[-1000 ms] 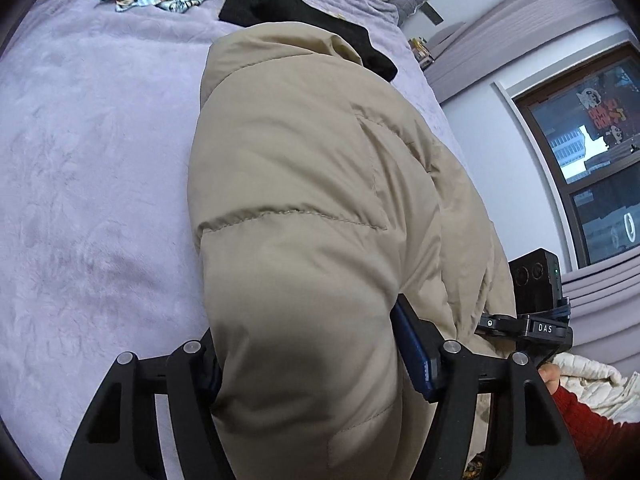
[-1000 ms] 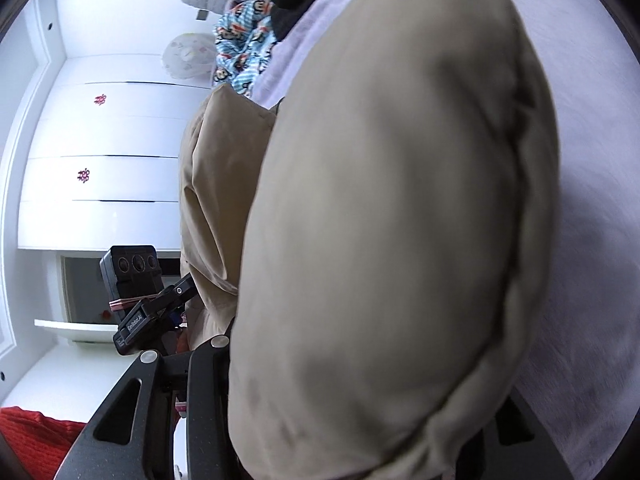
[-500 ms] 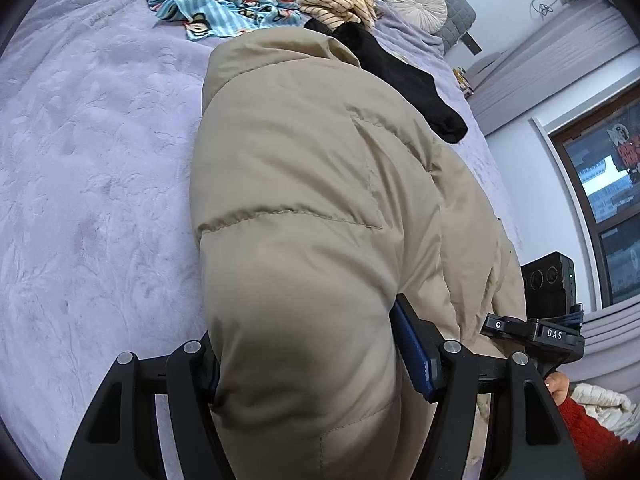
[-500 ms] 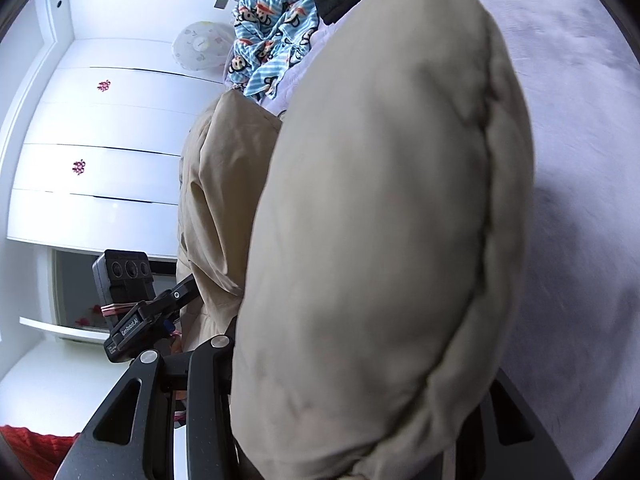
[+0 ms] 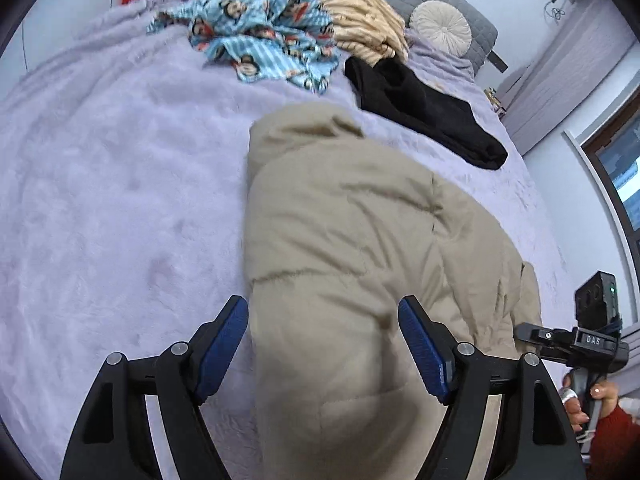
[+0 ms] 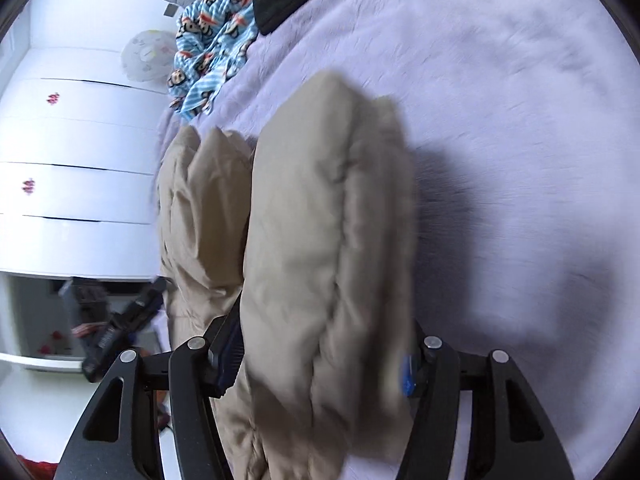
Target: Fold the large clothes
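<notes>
A beige puffer jacket (image 5: 360, 248) lies bunched and folded over on the lilac bed cover (image 5: 100, 200). My left gripper (image 5: 324, 344) stands open, its blue pads on either side of the jacket's near end with a gap on the left side. In the right wrist view the jacket (image 6: 320, 240) bulges between the fingers of my right gripper (image 6: 320, 356), which is open wide around it; the right pad is mostly hidden by fabric. The right gripper also shows in the left wrist view (image 5: 580, 340), held by a hand at the right edge.
A blue monkey-print garment (image 5: 260, 44), a cream striped garment (image 5: 368, 24) and a black garment (image 5: 420, 108) lie at the bed's far end by a round cushion (image 5: 440, 28). White wardrobe drawers (image 6: 72, 160) stand to the left. A window (image 5: 624, 184) is at right.
Both grippers have pulled back from the jacket and their jaws have opened. The jacket has dropped lower onto the bed and looks smaller in both views.
</notes>
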A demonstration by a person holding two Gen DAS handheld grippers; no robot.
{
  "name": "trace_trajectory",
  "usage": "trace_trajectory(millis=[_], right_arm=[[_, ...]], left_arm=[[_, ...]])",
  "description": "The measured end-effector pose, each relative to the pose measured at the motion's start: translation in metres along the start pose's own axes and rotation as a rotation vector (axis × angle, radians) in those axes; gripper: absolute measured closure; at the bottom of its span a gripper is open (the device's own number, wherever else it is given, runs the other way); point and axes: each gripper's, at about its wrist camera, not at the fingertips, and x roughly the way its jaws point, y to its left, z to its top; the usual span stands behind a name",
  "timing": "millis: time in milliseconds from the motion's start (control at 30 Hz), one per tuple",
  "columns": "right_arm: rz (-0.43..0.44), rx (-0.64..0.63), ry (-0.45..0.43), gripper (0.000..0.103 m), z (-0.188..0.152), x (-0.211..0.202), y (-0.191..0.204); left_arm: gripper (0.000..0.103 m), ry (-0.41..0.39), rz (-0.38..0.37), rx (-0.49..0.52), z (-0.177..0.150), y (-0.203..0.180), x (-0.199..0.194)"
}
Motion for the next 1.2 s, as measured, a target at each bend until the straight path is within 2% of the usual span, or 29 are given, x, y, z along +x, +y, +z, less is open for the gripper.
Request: trace_trajectory(millis=[33,67,100,133,167,233,300,333,367,433,500,633,733,900,1000,1200], right_arm=[[-0.046,-0.017,-0.040,0.040,-0.003,-0.016,0.008],[-0.084,-0.032,-0.081,0.049,-0.008,-0.031,0.010],[-0.120,-0.052,-0.124,0.069,-0.012,-0.048,0.014],[-0.139,-0.066,-0.148,0.075,-0.014,-0.057,0.016],[-0.144,-0.085,-0.169,0.077,-0.011,-0.075,0.018],[-0.095,-0.140,-0.179,0.077,-0.021,-0.091,0.031],[-0.072,-0.244,-0.132,0.077,-0.035,-0.081,0.042],[-0.091,-0.313,-0.105,0.077,-0.041,-0.068,0.059],[-0.110,-0.363,-0.083,0.077,-0.051,-0.066,0.059],[-0.168,-0.404,-0.034,0.077,-0.059,-0.038,0.076],[-0.219,-0.364,0.011,0.081,-0.070,-0.018,0.061],[-0.227,-0.223,0.034,0.085,-0.081,-0.001,0.023],[-0.228,-0.148,0.046,0.084,-0.081,0.004,0.014],[-0.235,-0.095,0.056,0.084,-0.078,0.009,0.011],[-0.247,-0.103,0.050,0.084,-0.091,-0.009,0.008],[-0.268,-0.087,0.046,0.083,-0.101,-0.018,0.008]], left_arm=[[0.025,-0.024,0.012,0.015,0.008,-0.001,-0.006],[0.025,-0.046,0.024,0.034,0.017,-0.004,-0.009],[0.025,-0.062,0.031,0.053,0.026,-0.009,-0.009],[0.025,-0.070,0.039,0.072,0.034,-0.014,-0.005],[0.025,-0.069,0.043,0.085,0.041,-0.020,0.004],[0.025,-0.043,0.038,0.107,0.047,-0.031,0.025],[0.025,0.002,0.042,0.142,0.044,-0.047,0.043],[0.025,0.006,0.069,0.177,0.039,-0.058,0.052],[0.024,0.001,0.091,0.219,0.033,-0.069,0.058],[0.024,0.003,0.118,0.281,0.023,-0.086,0.066],[0.024,0.016,0.109,0.308,0.016,-0.095,0.071],[0.024,0.010,0.125,0.374,0.005,-0.106,0.073],[0.024,0.025,0.145,0.343,0.008,-0.105,0.070],[0.024,0.052,0.182,0.297,0.010,-0.100,0.044],[0.024,0.066,0.205,0.277,0.000,-0.093,0.024],[0.024,0.129,0.249,0.223,-0.030,-0.075,0.002]])
